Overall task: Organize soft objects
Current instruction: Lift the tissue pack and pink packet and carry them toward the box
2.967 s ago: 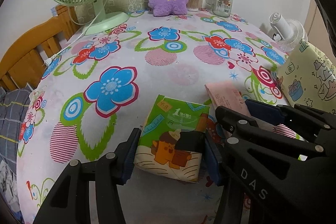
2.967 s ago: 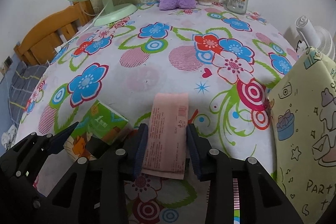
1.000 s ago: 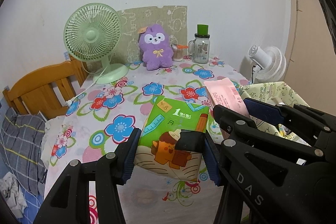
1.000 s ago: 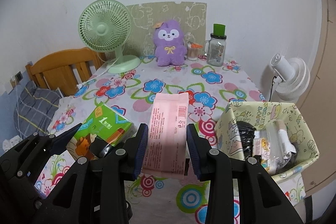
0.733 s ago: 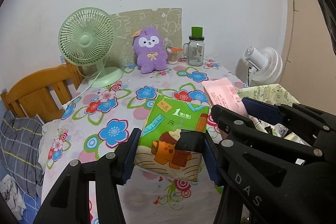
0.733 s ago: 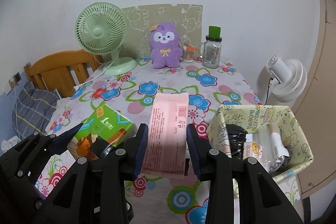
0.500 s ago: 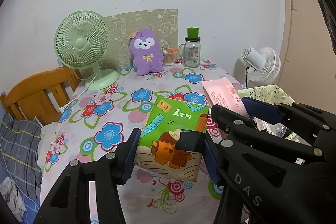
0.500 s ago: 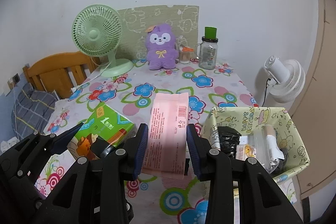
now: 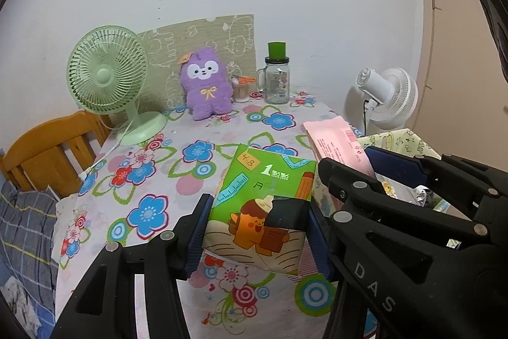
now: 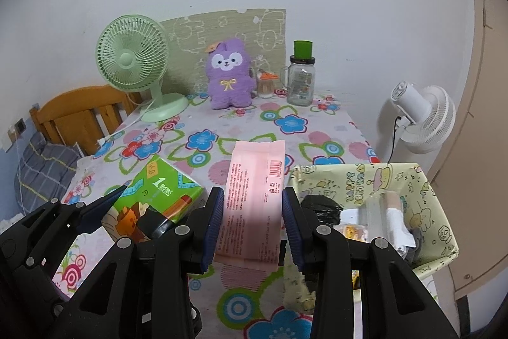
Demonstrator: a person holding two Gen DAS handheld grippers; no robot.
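Observation:
My left gripper (image 9: 258, 231) is shut on a green tissue pack (image 9: 263, 199) with a cartoon print, held in the air above the near end of the flowered table (image 9: 149, 177). Just to its right, my right gripper (image 10: 252, 226) is shut on a flat pink pack (image 10: 254, 199) with a barcode, also lifted off the cloth. Each pack shows in the other view too: the pink pack (image 9: 336, 145) and the green tissue pack (image 10: 155, 196). A purple plush toy (image 10: 228, 75) sits upright at the table's far end.
A yellow patterned paper bag (image 10: 422, 196) stands open at the table's right, holding a black bag and wrapped items. At the far end stand a green desk fan (image 10: 133, 62) and a glass jar (image 10: 300, 81). A white fan (image 10: 422, 116) is right, a wooden chair (image 10: 79, 113) left.
Both grippers have pulled back and up from the table with their packs, so the table looks farther and the yellow bag's open top has come into view on the right.

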